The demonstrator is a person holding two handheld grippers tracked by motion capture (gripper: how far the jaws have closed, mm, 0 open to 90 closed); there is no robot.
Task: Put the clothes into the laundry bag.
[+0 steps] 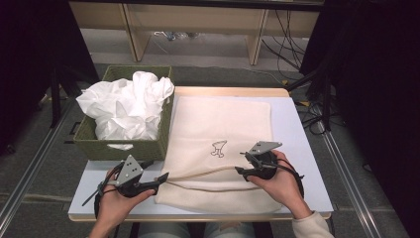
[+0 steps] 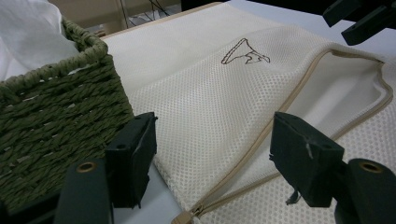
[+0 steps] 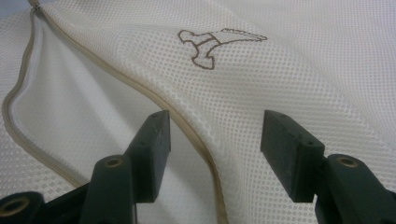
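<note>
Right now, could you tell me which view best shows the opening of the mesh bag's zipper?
The left gripper view: the zipper opening gapes wide, showing the inside of the mesh bag. The right gripper view shows the tan edges parted at left. The high view shows it as a thin raised line between the grippers.

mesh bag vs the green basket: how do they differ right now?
The mesh bag lies flat, cream and soft; the woven basket stands upright, green and stiff. The bag's zipper gapes on a hollow inside; the basket brims with crumpled white cloth. Both sit on the table.
</note>
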